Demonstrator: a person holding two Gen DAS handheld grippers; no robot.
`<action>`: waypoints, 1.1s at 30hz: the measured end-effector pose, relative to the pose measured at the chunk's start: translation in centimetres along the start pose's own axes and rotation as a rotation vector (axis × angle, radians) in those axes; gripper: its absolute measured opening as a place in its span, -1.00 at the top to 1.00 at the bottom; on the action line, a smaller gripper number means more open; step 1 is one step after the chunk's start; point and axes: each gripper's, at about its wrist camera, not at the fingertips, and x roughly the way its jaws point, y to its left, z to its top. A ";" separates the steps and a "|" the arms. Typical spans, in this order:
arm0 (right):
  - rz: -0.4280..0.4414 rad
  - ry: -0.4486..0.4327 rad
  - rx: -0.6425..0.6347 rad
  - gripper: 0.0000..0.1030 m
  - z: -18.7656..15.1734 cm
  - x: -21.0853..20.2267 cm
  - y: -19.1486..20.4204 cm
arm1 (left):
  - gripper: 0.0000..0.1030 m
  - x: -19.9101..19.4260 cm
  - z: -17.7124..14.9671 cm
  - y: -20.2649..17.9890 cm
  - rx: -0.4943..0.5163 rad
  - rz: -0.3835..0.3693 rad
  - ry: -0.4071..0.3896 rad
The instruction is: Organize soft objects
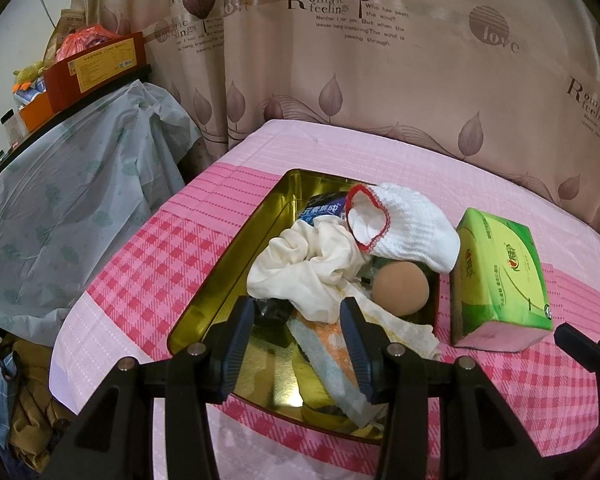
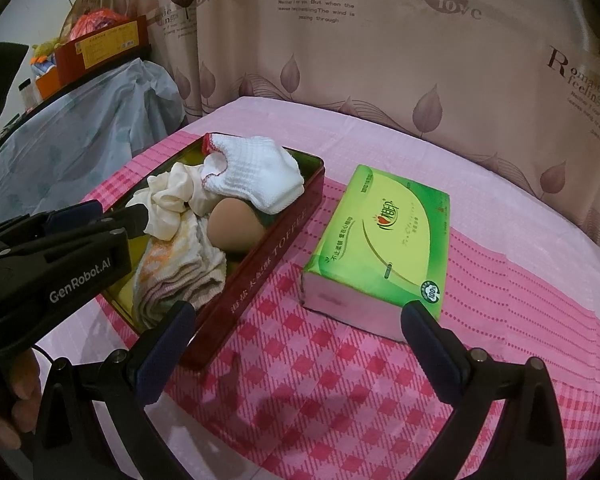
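Left wrist view: the left gripper hangs partly open over the near end of a gold-lined tin on a pink checked bedspread; nothing sits between its 2 fingers, which frame a striped towel in the tin below. The tin is already heaped, apparently as the collecting place for the soft things: a cream cloth, a white knitted glove with red trim, a tan ball and a blue packet at the far end. A green pack of tissues lies on the bedspread just beside the tin, seemingly the 1 soft item not yet put away.

Right wrist view: the right gripper stands wide open and empty above the bedspread, between the tin's red wall and the tissues; the wide spread looks suited to the pack's broad body. The left gripper reaches in from the left, its tips at the cream cloth, whether touching cannot be told; a hand shows at the lower left edge.
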 end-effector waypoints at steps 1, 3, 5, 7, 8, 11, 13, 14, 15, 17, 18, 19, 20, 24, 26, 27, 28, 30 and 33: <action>0.003 0.000 0.001 -0.97 0.2 0.0 -0.1 | 0.11 0.0 0.0 -0.1 0.000 -0.001 -0.001; 0.001 0.001 0.000 -0.97 0.0 0.0 0.0 | 0.11 0.0 -0.1 -0.1 0.001 -0.002 -0.001; 0.003 0.003 0.000 -0.97 0.0 0.2 0.0 | 0.11 0.0 0.0 -0.2 0.001 -0.001 -0.001; 0.004 0.004 -0.001 -0.97 -0.1 0.2 0.1 | 0.11 0.0 0.0 -0.2 0.001 -0.001 0.000; 0.003 0.005 -0.002 -0.97 -0.1 0.2 0.1 | 0.11 0.0 0.0 -0.2 0.001 -0.001 0.000; 0.003 0.005 -0.002 -0.97 0.0 0.2 0.1 | 0.11 0.1 -0.1 -0.2 0.002 -0.002 0.000; 0.004 0.007 -0.002 -0.97 -0.1 0.2 0.2 | 0.11 0.1 -0.1 -0.3 0.002 -0.001 0.002; 0.003 0.007 -0.001 -0.97 -0.1 0.2 0.2 | 0.11 0.1 -0.1 -0.3 0.003 -0.001 0.002; 0.004 0.006 -0.002 -0.97 -0.2 0.2 0.2 | 0.11 0.1 -0.1 -0.3 0.003 -0.002 0.001; 0.003 0.006 -0.003 -0.97 -0.1 0.2 0.2 | 0.11 0.0 -0.1 -0.3 0.002 -0.002 0.001; 0.002 0.005 -0.002 -0.97 -0.1 0.2 0.2 | 0.11 0.1 0.0 -0.3 0.003 -0.002 0.000; 0.004 0.006 -0.001 -0.97 0.0 0.2 0.1 | 0.11 0.1 -0.1 -0.3 0.002 -0.002 0.000; 0.004 0.006 0.000 -0.97 -0.1 0.2 0.2 | 0.11 0.1 0.0 -0.3 0.002 0.000 0.001; 0.005 0.008 -0.002 -0.97 -0.1 0.2 0.2 | 0.11 0.0 -0.1 -0.3 0.002 0.000 0.001; 0.004 0.006 -0.002 -0.97 -0.1 0.2 0.2 | 0.11 0.0 -0.1 -0.3 0.002 0.001 -0.001; 0.005 0.006 -0.002 -0.97 0.0 0.2 0.2 | 0.11 0.0 0.0 -0.3 0.005 -0.001 -0.001; 0.005 0.007 -0.002 -0.97 0.0 0.2 0.1 | 0.11 0.1 0.0 -0.3 0.007 -0.001 -0.002; 0.004 0.006 -0.001 -0.97 0.0 0.2 0.2 | 0.11 0.1 -0.1 -0.4 0.009 -0.003 -0.005; 0.005 0.008 -0.004 -0.97 -0.2 0.2 0.4 | 0.11 0.2 -0.1 -0.3 0.013 -0.005 -0.004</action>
